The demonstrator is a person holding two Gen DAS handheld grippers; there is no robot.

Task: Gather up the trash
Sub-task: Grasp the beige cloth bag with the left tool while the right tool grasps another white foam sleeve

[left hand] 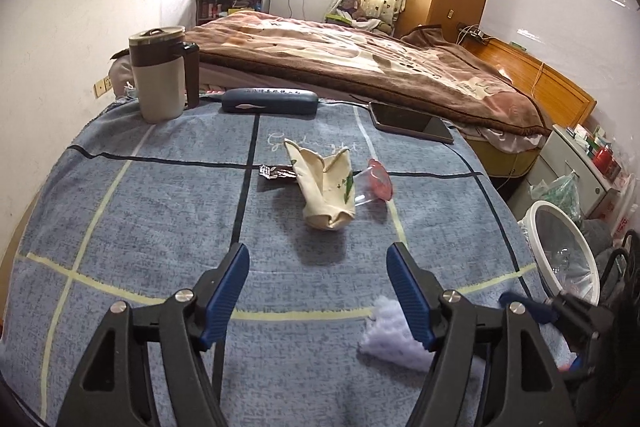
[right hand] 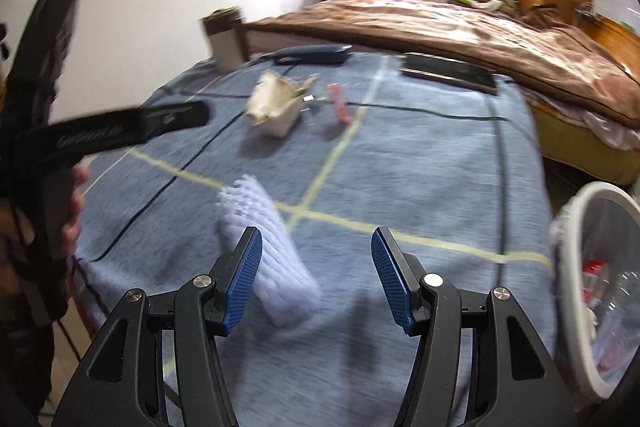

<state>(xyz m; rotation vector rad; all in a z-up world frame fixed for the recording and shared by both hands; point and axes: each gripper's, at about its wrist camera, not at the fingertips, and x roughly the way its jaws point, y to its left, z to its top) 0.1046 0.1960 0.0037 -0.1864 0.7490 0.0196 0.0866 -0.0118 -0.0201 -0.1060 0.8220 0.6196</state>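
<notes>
A crumpled cream paper cup [left hand: 324,187] lies mid-table, with a silver foil wrapper [left hand: 276,171] on its left and a clear plastic cup with a red lid [left hand: 376,183] on its right. My left gripper [left hand: 318,259] is open just short of the paper cup, with nothing between its fingers. A white foam net [right hand: 260,247] lies near the table's front edge. My right gripper [right hand: 316,251] hovers open over it, its left finger [right hand: 244,275] across the net. The right wrist view, blurred, also shows the paper cup [right hand: 276,103] and the red-lidded cup [right hand: 340,103] further off.
A white-rimmed bin [left hand: 560,255] with a clear liner stands off the table's right edge. A lidded mug [left hand: 160,75], a dark glasses case [left hand: 268,101] and a phone [left hand: 412,125] line the far edge. A bed lies beyond. A hand [right hand: 76,203] holds the left gripper.
</notes>
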